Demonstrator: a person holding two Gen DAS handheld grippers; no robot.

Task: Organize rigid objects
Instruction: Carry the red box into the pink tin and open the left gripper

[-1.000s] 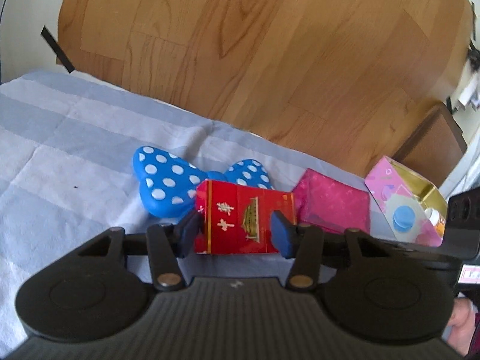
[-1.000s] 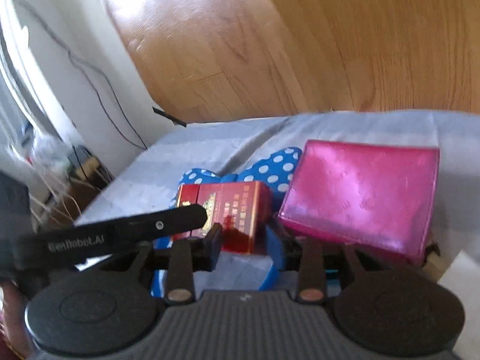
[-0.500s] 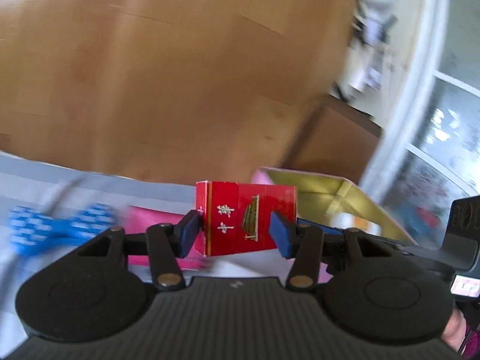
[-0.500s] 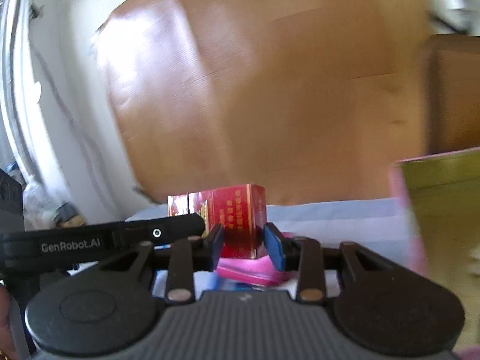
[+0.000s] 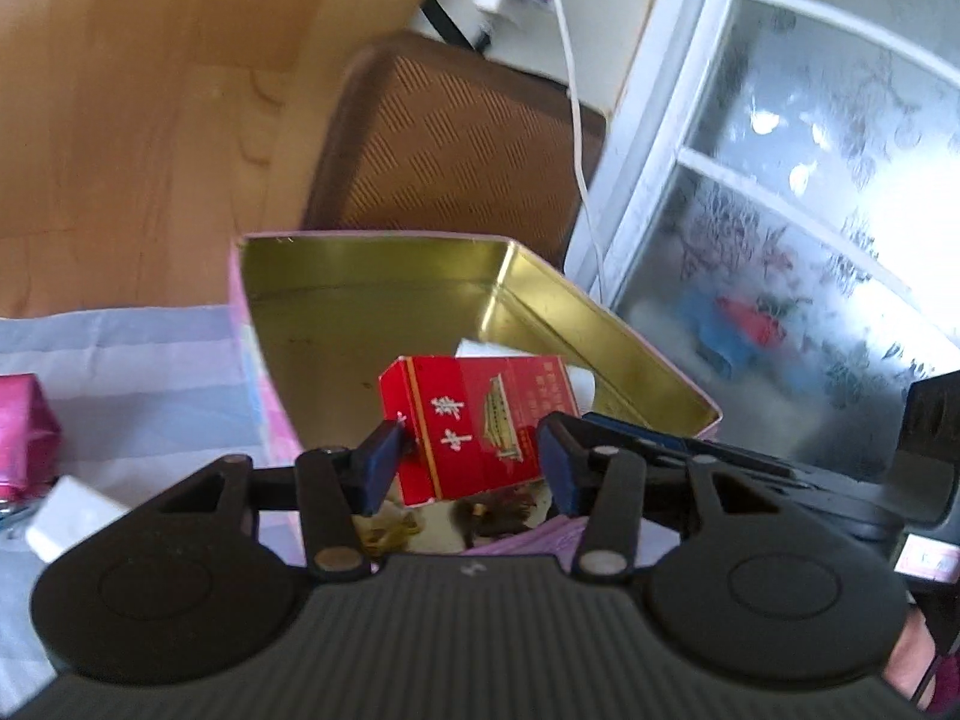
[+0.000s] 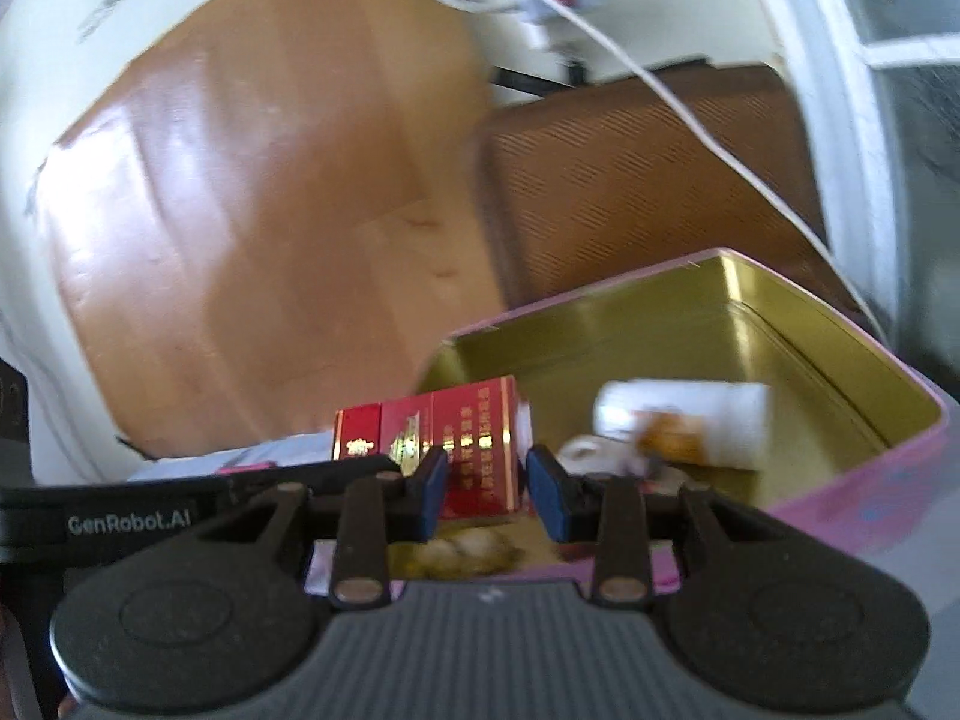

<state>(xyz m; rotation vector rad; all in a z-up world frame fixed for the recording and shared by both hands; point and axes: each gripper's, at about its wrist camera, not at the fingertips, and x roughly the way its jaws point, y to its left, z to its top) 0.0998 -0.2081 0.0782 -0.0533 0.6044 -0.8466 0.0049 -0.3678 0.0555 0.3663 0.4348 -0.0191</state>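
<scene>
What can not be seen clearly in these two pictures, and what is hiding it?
- Tin floor, left wrist view: the red box and the left tongs cover the items beneath.
- White bottle label, right wrist view: motion blur.
- Whether the right tongs pinch the red box: not clear in either view.
- Pink packet, left wrist view: cut by the left edge.

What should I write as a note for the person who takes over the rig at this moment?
Left tool: its fingers sit at the two sides of the red box, over the open tin; contact is not clear.
Right tool: at the same box's narrow end, gap visible, likely not gripping.
In the tin: a white bottle and small items.
On the cloth: pink box, white block.
Done: red box brought to the tin.
Left: release it, then store the rest.
</scene>
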